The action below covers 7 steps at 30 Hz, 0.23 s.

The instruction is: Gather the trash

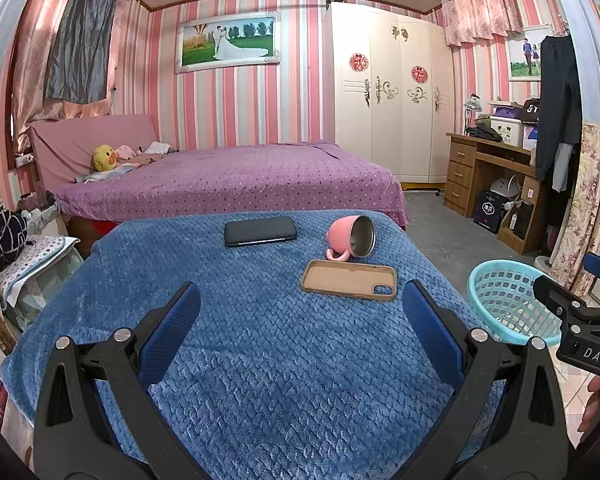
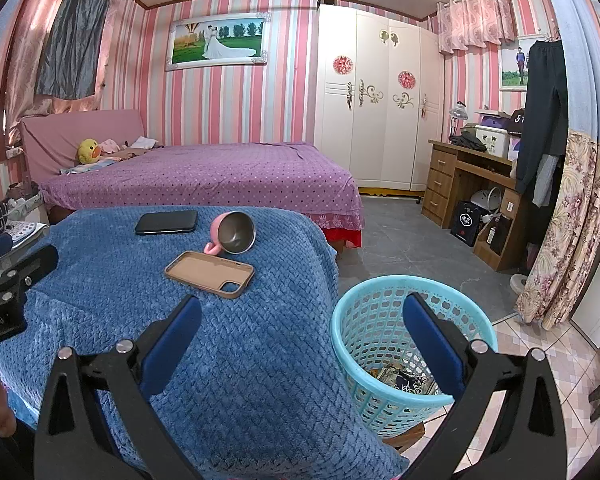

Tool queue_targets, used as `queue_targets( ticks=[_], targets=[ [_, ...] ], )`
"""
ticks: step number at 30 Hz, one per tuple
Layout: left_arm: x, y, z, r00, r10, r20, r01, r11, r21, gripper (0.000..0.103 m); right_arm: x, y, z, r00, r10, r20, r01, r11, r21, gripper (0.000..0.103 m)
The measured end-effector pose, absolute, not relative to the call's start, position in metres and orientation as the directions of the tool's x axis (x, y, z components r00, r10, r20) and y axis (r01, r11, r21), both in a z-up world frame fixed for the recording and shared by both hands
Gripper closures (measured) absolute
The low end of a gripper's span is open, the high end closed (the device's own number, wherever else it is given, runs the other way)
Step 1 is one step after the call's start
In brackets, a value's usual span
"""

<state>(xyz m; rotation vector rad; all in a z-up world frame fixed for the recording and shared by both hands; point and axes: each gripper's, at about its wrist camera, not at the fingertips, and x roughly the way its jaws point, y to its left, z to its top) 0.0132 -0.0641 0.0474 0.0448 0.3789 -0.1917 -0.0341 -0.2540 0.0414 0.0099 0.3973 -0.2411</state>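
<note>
My left gripper (image 1: pixel 300 316): fingers spread wide, nothing between the blue pads (image 1: pixel 172 332). It hangs over the blue blanket (image 1: pixel 260 360) that covers the table.

My right gripper (image 2: pixel 300 320): also spread wide and empty. Its left pad sits over the blanket edge, its right pad (image 2: pixel 432 344) over the turquoise basket (image 2: pixel 352 344).

From the left wrist view: tan phone case (image 1: pixel 348 280) at 1 o'clock from the pads, lying flat, hollow side up. Just past it at 12 o'clock, a pink mug (image 1: pixel 350 238) tipped on its side, steel mouth facing me, handle touching or nearly touching the case's far edge; cannot tell which. Black phone (image 1: pixel 260 231) lies at 11 o'clock, well apart from the mug.

Basket stands off the table's right side, at 3 o'clock in the left wrist view. Right wrist view shows printed wrappers (image 2: pixel 400 380) lying in its bottom.

Beyond the table, at 12 o'clock: purple bed (image 1: pixel 228 184).
</note>
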Motion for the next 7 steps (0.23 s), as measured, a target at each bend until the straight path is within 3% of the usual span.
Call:
queue_targets(
  ticks=[7],
  targets=[
    [0.0151,-0.0591,0.0436,0.906,-0.182,-0.381,0.192,0.981,-0.012,0.005,-0.0335,-0.2545,0.0408,0.893,-0.233,-0.385,0.236,0.971,-0.041,0.005]
  ],
)
